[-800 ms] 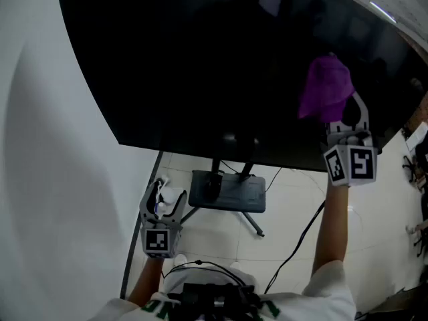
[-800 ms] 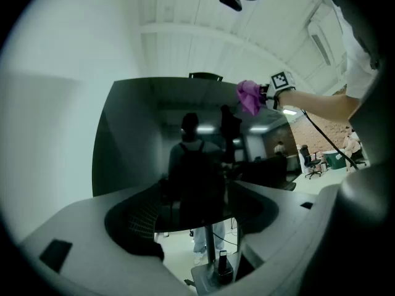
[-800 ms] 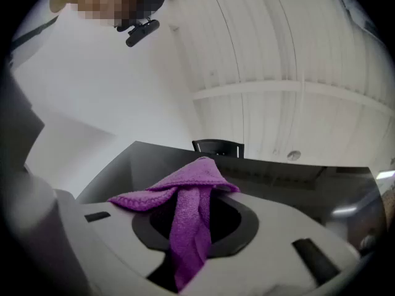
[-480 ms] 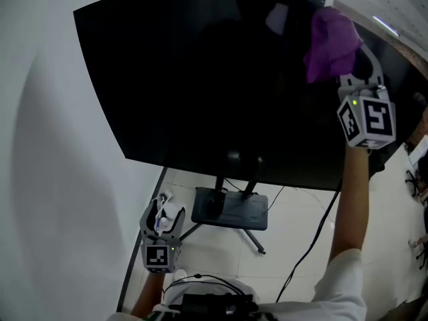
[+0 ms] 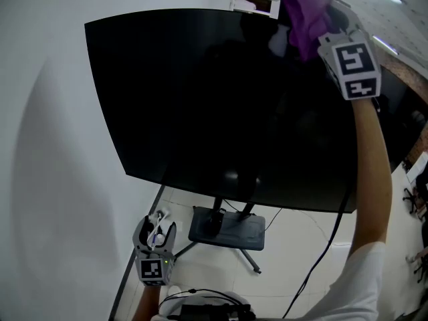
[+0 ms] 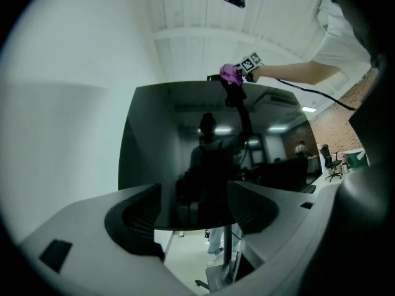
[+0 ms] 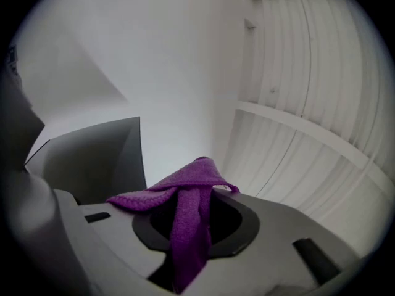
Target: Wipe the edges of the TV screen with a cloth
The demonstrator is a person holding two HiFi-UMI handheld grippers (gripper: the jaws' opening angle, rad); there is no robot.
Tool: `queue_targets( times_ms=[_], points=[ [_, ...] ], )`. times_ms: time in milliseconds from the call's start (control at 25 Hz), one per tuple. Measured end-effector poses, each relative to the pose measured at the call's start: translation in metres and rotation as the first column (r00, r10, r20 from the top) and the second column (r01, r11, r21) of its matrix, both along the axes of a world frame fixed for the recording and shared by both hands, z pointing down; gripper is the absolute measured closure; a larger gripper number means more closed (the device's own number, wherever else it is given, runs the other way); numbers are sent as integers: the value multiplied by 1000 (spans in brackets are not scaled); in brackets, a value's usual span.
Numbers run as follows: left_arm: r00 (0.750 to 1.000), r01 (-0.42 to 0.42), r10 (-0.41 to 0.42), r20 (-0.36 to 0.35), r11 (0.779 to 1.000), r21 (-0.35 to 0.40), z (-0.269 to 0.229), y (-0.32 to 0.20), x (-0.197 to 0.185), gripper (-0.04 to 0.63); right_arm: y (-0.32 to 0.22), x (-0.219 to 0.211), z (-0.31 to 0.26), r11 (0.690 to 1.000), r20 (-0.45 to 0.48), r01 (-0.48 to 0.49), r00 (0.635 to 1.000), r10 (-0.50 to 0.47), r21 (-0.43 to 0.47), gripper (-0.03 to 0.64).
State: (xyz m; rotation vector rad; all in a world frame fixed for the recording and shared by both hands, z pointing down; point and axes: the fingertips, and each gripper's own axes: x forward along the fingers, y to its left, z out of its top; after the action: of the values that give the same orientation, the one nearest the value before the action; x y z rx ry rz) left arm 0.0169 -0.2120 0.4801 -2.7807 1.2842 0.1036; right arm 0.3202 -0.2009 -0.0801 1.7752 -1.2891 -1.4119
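The big black TV screen point(image 5: 221, 105) stands on a floor stand beside a white wall. My right gripper point(image 5: 319, 19) is raised to the screen's top edge, right of the middle, shut on a purple cloth point(image 5: 302, 11). In the right gripper view the cloth point(image 7: 185, 208) hangs bunched between the jaws, with the TV's top corner point(image 7: 92, 159) to the left. The left gripper view shows the cloth point(image 6: 231, 74) at the top edge of the TV point(image 6: 166, 147). My left gripper point(image 5: 155, 236) hangs low below the screen's lower left, open and holding nothing.
The stand's dark base plate point(image 5: 227, 227) and legs sit on the tiled floor under the screen. A black cable point(image 5: 314, 263) runs down from the TV across the floor. The white wall point(image 5: 47, 146) lies close on the left. Office furniture point(image 5: 418, 179) shows at far right.
My right gripper has carried the cloth up the screen from the right-middle to the top edge and a little leftward. My left gripper has sunk slightly lower.
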Motion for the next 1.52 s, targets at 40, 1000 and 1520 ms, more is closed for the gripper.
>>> queue_targets(
  times_ms=[40, 1000, 1520],
  points=[
    [1000, 3, -3, -4, 1000, 2, 0, -1, 0, 273, -9, -1, -3, 1000, -20, -21, 1000, 21, -21, 522],
    [993, -112, 114, 34, 993, -36, 15, -7, 85, 275, 23, 130, 3, 932, 55, -286, 951, 305, -225, 514],
    [968, -240, 243, 68, 969, -48, 20, 31, 190, 275, 199, 336, 1, 844, 221, -513, 814, 537, -159, 515]
  ],
)
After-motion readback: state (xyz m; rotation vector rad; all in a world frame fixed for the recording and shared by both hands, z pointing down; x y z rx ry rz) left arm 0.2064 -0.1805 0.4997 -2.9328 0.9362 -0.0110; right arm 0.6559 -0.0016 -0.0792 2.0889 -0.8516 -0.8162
